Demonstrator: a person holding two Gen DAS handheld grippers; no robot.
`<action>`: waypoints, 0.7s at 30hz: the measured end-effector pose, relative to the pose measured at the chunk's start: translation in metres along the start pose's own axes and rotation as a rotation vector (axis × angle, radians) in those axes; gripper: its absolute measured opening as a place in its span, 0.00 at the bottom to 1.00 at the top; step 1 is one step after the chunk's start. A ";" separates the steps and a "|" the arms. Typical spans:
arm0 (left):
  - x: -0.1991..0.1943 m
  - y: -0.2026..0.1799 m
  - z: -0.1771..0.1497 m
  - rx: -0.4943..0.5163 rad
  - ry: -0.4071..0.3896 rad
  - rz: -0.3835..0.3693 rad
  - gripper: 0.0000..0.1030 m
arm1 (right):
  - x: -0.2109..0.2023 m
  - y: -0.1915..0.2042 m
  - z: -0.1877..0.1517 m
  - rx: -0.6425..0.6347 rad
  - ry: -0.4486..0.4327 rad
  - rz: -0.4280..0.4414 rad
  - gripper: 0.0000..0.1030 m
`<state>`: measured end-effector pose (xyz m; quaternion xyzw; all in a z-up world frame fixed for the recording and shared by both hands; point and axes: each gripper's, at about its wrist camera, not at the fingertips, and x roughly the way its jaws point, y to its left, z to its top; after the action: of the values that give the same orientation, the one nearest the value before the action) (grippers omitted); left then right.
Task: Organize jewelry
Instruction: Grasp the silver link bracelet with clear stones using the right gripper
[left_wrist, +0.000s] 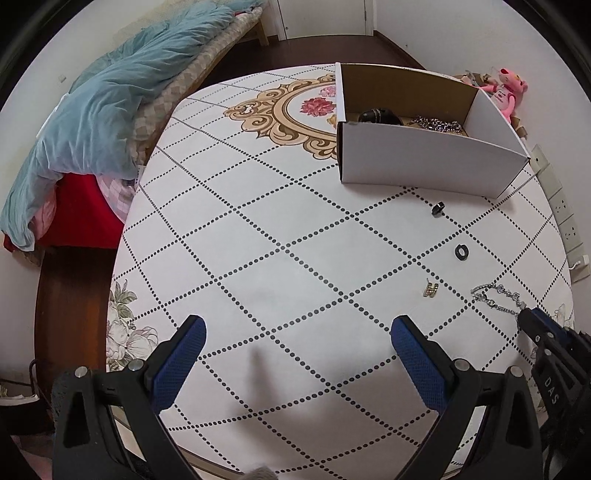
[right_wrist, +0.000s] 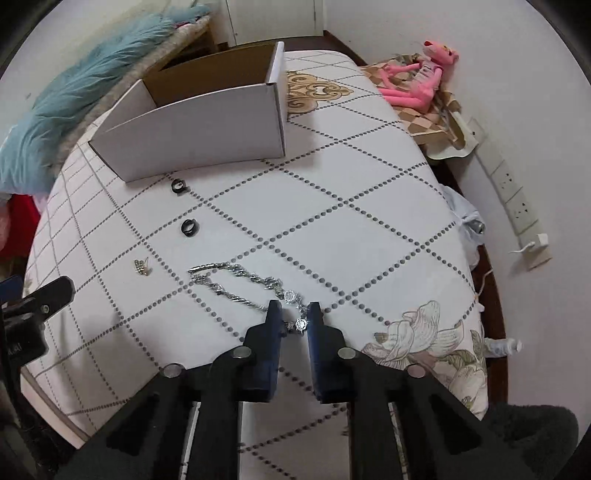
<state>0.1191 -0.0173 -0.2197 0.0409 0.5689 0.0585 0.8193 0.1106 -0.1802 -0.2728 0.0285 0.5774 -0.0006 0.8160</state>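
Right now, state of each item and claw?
Left claw: open, empty, over bare tablecloth.
Right claw: shut on silver chain, which still lies on the table.
Cardboard box: open-topped, upright, jewelry already inside.
Two black rings: loose on table.
Gold earring: loose on table.

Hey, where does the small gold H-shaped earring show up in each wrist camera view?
Left wrist view: the gold earring lies right of centre on the tablecloth, left of the silver chain.
Right wrist view: the same earring lies at the left, left of the chain.
Shared landmark: the white cardboard box stands beyond it in both views.
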 end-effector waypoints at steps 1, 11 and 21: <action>0.001 0.000 0.001 0.001 0.001 -0.003 0.99 | 0.000 0.000 0.000 0.001 -0.002 0.006 0.10; 0.007 -0.015 0.012 0.003 -0.008 -0.109 0.99 | -0.025 -0.041 0.007 0.167 -0.035 0.156 0.00; 0.017 -0.011 0.011 0.008 0.001 -0.063 0.99 | 0.008 0.000 0.027 -0.054 0.070 0.162 0.39</action>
<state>0.1356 -0.0262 -0.2330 0.0260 0.5706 0.0305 0.8202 0.1385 -0.1812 -0.2714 0.0534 0.6013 0.0821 0.7930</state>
